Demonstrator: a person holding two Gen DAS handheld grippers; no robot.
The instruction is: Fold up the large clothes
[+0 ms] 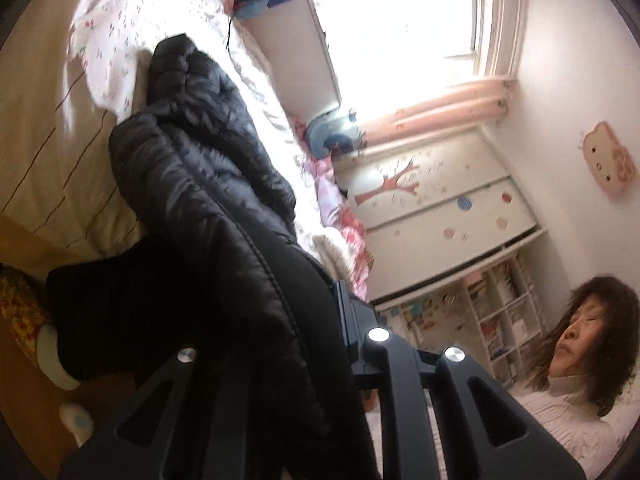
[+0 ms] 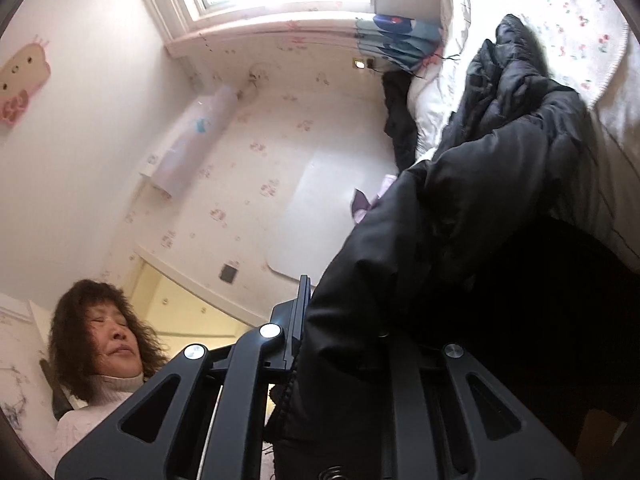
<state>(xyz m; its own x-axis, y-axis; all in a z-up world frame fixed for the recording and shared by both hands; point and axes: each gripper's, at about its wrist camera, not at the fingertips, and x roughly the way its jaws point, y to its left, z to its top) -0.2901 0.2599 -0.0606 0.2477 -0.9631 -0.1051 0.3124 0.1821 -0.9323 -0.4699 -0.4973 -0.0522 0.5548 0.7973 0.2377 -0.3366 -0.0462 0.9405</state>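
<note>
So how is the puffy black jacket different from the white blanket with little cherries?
The shiny black quilted jacket is dark and plain; the white cherry-print blanket is pale and patterned. The jacket is lifted, clamped by the left gripper and right gripper; the blanket lies on the bed. Both are soft fabric.

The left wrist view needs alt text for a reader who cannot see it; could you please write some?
The left hand-held gripper is shut on a black puffy jacket that trails onto a bed, with a bright window behind.
</note>
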